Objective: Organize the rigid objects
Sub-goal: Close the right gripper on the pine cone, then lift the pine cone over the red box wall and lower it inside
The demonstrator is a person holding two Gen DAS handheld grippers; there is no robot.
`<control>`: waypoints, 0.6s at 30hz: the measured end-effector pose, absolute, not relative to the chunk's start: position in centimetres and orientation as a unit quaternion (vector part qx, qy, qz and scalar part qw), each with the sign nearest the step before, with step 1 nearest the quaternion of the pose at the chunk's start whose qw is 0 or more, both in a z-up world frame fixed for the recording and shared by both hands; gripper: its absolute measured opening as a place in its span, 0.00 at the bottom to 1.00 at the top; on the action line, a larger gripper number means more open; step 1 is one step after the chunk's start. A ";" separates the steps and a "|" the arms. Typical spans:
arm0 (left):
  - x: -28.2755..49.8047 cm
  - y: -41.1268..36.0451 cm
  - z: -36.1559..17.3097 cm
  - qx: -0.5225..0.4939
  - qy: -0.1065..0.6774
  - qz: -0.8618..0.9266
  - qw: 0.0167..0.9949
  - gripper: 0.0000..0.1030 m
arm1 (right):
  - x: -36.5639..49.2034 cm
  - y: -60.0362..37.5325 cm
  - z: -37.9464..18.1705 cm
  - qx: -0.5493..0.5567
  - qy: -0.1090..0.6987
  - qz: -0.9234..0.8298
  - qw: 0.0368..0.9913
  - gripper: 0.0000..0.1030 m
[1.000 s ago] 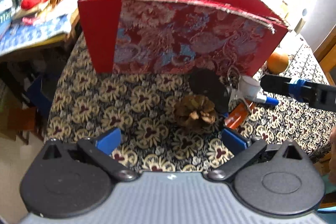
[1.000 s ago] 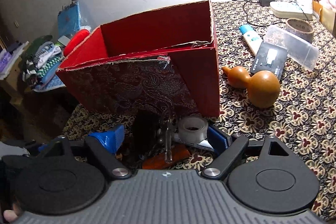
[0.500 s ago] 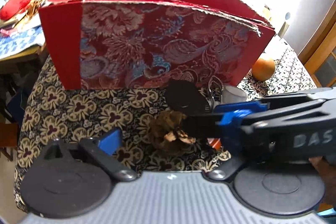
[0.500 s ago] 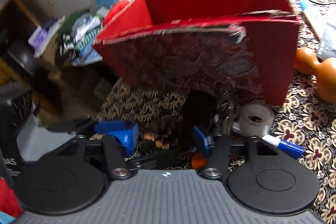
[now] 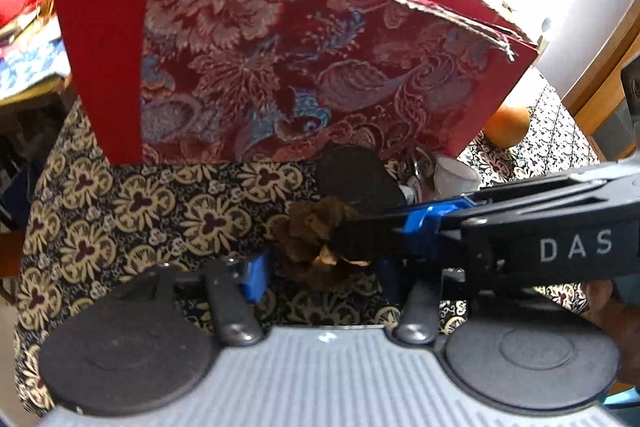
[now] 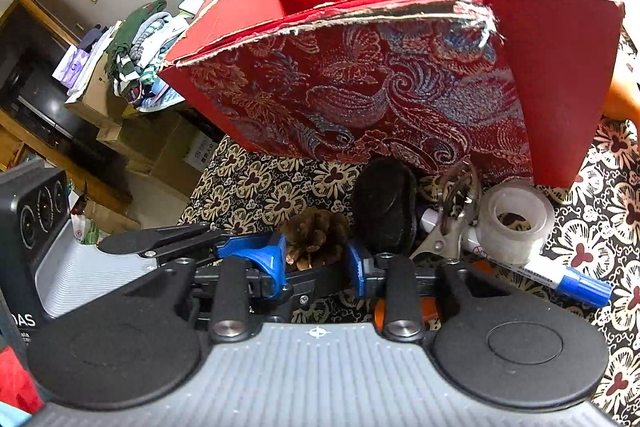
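Observation:
A brown pine cone (image 5: pixel 316 247) lies on the patterned tablecloth in front of a red brocade box (image 5: pixel 280 75). My left gripper (image 5: pixel 320 275) has narrowed around the cone, blue pads at either side of it. My right gripper (image 6: pixel 316 259) comes across from the right and also has its blue pads at both sides of the cone (image 6: pixel 316 239); its arm (image 5: pixel 520 227) crosses the left wrist view. Whether either one presses the cone is unclear. The box (image 6: pixel 380 79) stands open-topped just behind.
Beside the cone lie a black oval object (image 6: pixel 384 207), metal scissors (image 6: pixel 452 223), a clear tape roll (image 6: pixel 516 219) and a blue-capped marker (image 6: pixel 560 279). An orange gourd (image 5: pixel 508 125) sits right of the box. The table's edge and cluttered shelves (image 6: pixel 120 67) are at the left.
My right gripper swung left from the tape and scissors to the pine cone. Both grippers narrowed around the cone. The left one moved closer to it.

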State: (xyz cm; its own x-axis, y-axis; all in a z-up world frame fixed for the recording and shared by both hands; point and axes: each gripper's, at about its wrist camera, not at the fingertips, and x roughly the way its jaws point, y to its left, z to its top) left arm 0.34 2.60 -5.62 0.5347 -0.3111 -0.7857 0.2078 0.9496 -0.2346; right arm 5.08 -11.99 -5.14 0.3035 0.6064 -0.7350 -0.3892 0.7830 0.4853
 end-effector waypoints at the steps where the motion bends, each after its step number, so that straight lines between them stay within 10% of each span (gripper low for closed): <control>1: 0.2 2.6 -5.4 -0.052 0.456 -0.149 0.876 0.50 | 5.1 -11.9 -5.1 0.106 0.499 0.313 0.801 0.12; 18: 1.7 4.9 6.9 -0.040 0.298 -0.173 0.938 0.49 | 6.8 -12.3 6.0 0.102 0.349 0.373 0.854 0.07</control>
State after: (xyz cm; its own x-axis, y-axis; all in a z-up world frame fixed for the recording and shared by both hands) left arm 1.69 4.88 6.94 0.7619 -0.3490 -0.5457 0.3013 0.9367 -0.1784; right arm 6.77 -12.34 5.96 0.4783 0.7079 -0.5198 -0.5661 0.7010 0.4338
